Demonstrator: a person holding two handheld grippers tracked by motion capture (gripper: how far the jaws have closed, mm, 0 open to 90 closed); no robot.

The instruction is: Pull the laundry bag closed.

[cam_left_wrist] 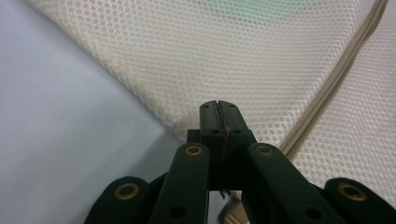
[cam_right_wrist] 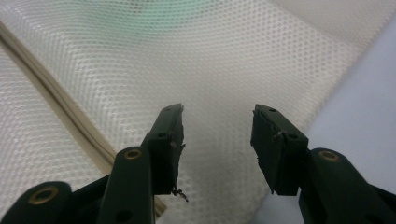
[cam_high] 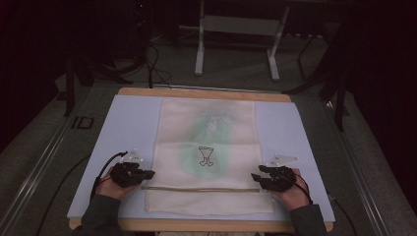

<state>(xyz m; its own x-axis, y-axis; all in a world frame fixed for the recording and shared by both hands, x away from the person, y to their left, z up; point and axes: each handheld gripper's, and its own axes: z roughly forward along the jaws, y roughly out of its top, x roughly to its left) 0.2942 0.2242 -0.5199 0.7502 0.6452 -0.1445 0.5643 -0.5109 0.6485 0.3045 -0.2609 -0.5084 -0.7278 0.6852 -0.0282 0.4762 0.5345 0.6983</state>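
Since that mesh laundry bag [cam_high: 206, 157] lying flat mid-table is light and floppy, you'll want both side edges pinched by the zipper [cam_high: 199, 189]: your left gripper [cam_left_wrist: 218, 109] is closed at the bag's left edge, your right gripper [cam_right_wrist: 217, 123] gapes wide.

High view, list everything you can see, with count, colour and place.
mesh bag: one, cream with a green patch and a small dark print, flat on the mat's middle
zipper: one, tan, across the bag near its near end
mat: one, pale blue, covering the table
table: one, wooden, edge showing at the far side
stand: one, grey metal, on the floor beyond the table
left hand-held gripper: one, black, shut at the bag's left edge
right hand-held gripper: one, black, open at the bag's right edge
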